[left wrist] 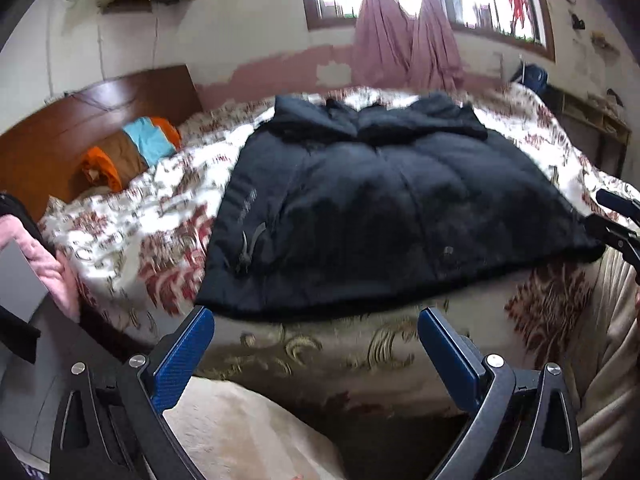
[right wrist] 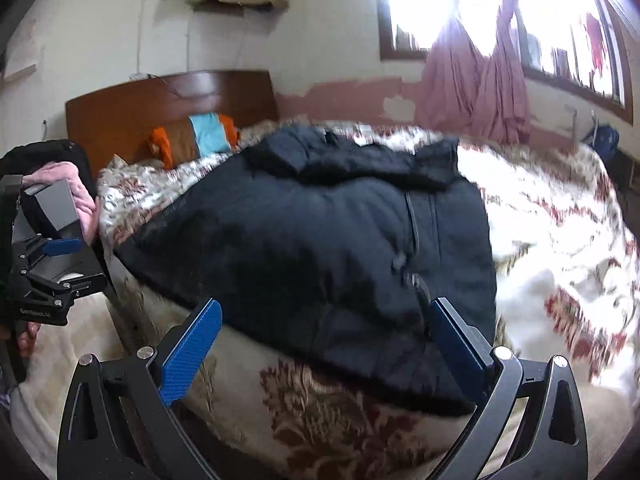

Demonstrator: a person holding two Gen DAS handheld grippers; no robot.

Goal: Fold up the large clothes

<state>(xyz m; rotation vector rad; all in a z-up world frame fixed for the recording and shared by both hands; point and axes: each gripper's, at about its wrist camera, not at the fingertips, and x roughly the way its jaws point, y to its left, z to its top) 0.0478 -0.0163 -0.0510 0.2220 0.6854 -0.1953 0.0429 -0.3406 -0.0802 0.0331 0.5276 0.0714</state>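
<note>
A large black padded jacket [left wrist: 380, 208] lies spread flat on the bed, hem toward me, sleeves folded across near its collar. It also shows in the right wrist view [right wrist: 320, 248]. My left gripper [left wrist: 316, 316] is open and empty, held just short of the hem's near edge. My right gripper [right wrist: 326, 312] is open and empty, over the jacket's near right corner. The right gripper shows at the right edge of the left wrist view [left wrist: 616, 220], and the left gripper shows at the left edge of the right wrist view [right wrist: 44, 268].
The bed carries a white floral quilt [left wrist: 160, 208] and has a brown wooden headboard [right wrist: 168, 108]. An orange, brown and blue pillow [left wrist: 132, 152] lies by the headboard. Pink curtains [left wrist: 404, 36] hang at the bright window. A pink cloth [right wrist: 68, 184] lies at the left.
</note>
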